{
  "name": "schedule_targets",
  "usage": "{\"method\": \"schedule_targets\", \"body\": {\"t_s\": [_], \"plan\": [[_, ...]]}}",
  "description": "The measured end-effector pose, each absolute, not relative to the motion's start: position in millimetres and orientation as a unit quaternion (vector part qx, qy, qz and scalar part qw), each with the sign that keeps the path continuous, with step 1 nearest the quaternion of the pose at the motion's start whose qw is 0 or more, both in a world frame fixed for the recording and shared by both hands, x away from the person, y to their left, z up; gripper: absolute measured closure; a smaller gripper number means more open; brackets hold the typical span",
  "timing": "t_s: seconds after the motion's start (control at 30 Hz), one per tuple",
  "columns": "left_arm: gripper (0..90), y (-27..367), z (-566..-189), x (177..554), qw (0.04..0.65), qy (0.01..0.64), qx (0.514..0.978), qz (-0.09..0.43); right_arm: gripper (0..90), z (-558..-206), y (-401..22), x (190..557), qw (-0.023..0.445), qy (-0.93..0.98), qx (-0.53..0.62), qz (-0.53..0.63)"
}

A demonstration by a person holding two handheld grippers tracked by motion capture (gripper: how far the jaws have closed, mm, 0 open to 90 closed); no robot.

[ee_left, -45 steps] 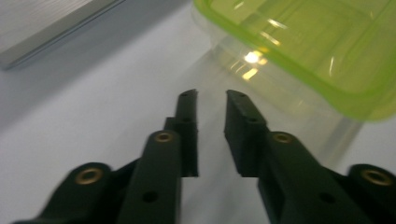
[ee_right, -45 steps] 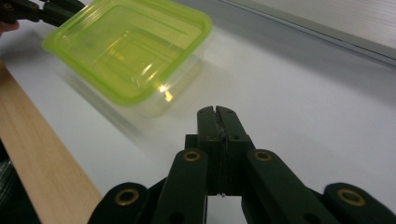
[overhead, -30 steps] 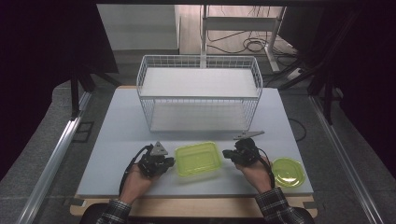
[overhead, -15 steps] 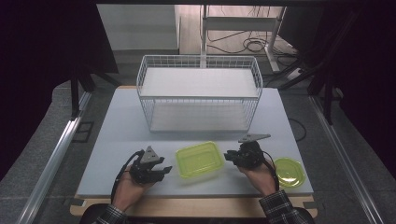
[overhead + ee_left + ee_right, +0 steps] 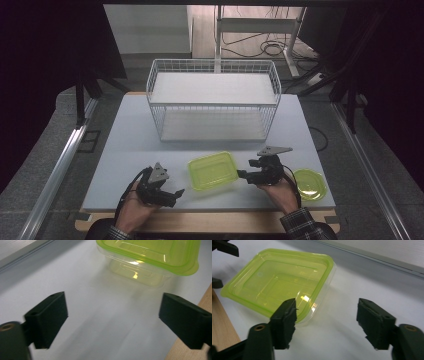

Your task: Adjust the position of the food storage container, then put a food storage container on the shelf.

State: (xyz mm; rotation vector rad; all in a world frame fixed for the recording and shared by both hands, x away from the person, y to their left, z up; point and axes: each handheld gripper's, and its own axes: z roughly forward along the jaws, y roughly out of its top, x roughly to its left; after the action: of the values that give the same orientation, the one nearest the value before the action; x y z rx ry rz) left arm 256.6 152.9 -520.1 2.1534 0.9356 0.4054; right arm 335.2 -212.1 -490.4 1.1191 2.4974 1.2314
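**Both grippers off the green box**

Since a second ago my left gripper (image 5: 176, 192) has backed away from the lidded green box (image 5: 212, 170), jaws just opened wide, nothing between them. Right gripper (image 5: 242, 174) sits just beside the box's corner, jaws opened, holding nothing.

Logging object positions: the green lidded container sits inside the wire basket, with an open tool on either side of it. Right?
Not quite. The green lidded container sits on the table, in front of the wire basket, as the high view shows. The rest holds.
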Motion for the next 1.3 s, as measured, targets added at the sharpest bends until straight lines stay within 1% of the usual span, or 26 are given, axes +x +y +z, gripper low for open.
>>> {"method": "schedule_targets", "body": {"t_s": [0.17,0.3,0.4,0.5,0.53,0.57,0.6,0.73,0.87,0.93,0.97,1.0,1.03,1.07,1.1,1.13,1.17,1.2,1.3], "plan": [[2.5,153.5,-523.4,255.6,0.363,0.356,0.844,0.171,16.4,-493.3,-210.3,338.2,0.061,0.826,0.371,0.420],[1.4,153.8,-524.3,255.5,0.369,0.352,0.841,0.179,10.5,-494.2,-209.9,341.1,0.063,0.821,0.375,0.426],[1.1,154.1,-525.0,256.0,0.368,0.352,0.841,0.182,8.3,-495.4,-209.3,347.1,0.050,0.814,0.382,0.434],[1.1,153.5,-526.2,256.7,0.364,0.349,0.844,0.182,8.1,-495.8,-207.7,350.3,0.042,0.811,0.386,0.438],[1.1,153.1,-526.5,256.6,0.362,0.349,0.845,0.183,5.3,-497.1,-205.4,353.4,0.037,0.810,0.394,0.432],[1.1,152.6,-526.8,256.5,0.360,0.348,0.846,0.183,5.3,-497.1,-205.4,353.4,0.037,0.810,0.394,0.432],[1.1,152.2,-527.1,256.5,0.359,0.348,0.847,0.184,3.9,-498.3,-204.6,355.5,0.029,0.811,0.399,0.427],[1.2,150.5,-528.4,256.7,0.353,0.343,0.851,0.184,4.3,-502.7,-205.1,364.0,-0.006,0.800,0.428,0.420],[1.2,149.2,-529.6,256.8,0.344,0.337,0.856,0.187,14.8,-502.3,-204.3,370.9,-0.037,0.791,0.439,0.424],[1.2,148.9,-529.9,256.8,0.342,0.336,0.857,0.189,22.3,-502.8,-201.8,374.3,-0.048,0.793,0.435,0.423],[1.3,148.8,-529.9,256.7,0.341,0.336,0.857,0.189,30.5,-503.2,-198.7,377.8,-0.049,0.795,0.435,0.420],[1.3,148.9,-529.8,256.7,0.341,0.335,0.857,0.190,33.7,-503.2,-197.6,379.2,-0.054,0.794,0.435,0.421],[1.3,149.0,-529.8,256.6,0.341,0.335,0.857,0.190,33.7,-503.2,-197.6,379.2,-0.054,0.794,0.435,0.421],[1.4,149.2,-529.9,256.7,0.341,0.336,0.857,0.190,39.9,-503.9,-195.2,382.6,-0.065,0.793,0.436,0.420],[1.5,149.2,-529.9,256.7,0.341,0.336,0.857,0.190,39.9,-503.9,-195.2,382.6,-0.065,0.793,0.436,0.420],[1.5,149.2,-530.2,256.8,0.340,0.336,0.857,0.190,46.4,-503.9,-193.5,385.3,-0.070,0.792,0.440,0.418],[1.5,149.1,-530.3,256.8,0.340,0.336,0.858,0.191,46.4,-503.9,-193.5,385.3,-0.070,0.792,0.440,0.418],[1.5,149.0,-530.2,256.7,0.339,0.335,0.858,0.191,52.9,-505.4,-192.5,388.9,-0.080,0.789,0.444,0.417],[1.6,148.5,-530.2,256.4,0.338,0.333,0.859,0.193,60.4,-507.4,-190.9,392.8,-0.097,0.785,0.450,0.415]]}}
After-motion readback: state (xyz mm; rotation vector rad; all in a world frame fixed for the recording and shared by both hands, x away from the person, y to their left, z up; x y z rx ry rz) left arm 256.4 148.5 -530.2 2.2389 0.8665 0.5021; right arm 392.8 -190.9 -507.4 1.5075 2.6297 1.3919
